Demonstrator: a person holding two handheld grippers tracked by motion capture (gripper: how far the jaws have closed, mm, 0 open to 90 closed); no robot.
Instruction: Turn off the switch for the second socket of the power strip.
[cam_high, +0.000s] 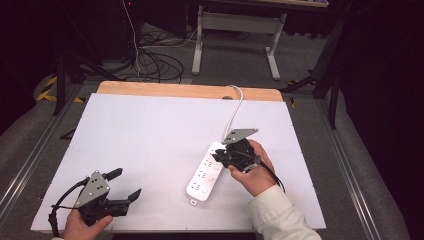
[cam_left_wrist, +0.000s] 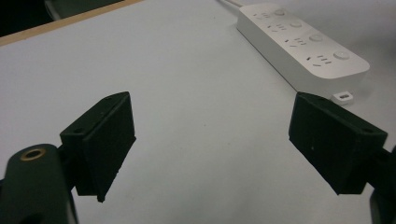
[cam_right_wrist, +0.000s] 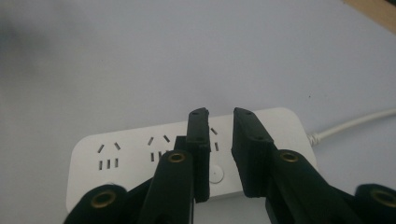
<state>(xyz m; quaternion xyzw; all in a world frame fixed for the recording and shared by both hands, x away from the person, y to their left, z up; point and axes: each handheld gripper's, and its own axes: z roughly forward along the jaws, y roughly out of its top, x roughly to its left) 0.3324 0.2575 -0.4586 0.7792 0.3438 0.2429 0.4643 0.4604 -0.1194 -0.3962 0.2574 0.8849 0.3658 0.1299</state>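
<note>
White power strip lies flat on the white-covered desk, right of centre, long axis running diagonally; its cord leads off toward the far wooden edge. Four socket groups, each with a round button beside it, visible in the left gripper view.

Right gripper sits over the far end of the strip. In the right gripper view its fingers stand narrow, a small gap between them, nothing held. A round button shows in that gap, just below the tips. Contact with the button cannot be confirmed.

Left gripper rests near the desk's near-left corner, well apart from the strip. Fingers spread wide, empty, pointing toward the strip.

Judgement: work in hand looks like pressing one of the strip's switch buttons with the right gripper. Approach and alignment appear done; the press itself is either in progress or not yet made. No plug seen in any socket. Left gripper has no part as yet.
</note>
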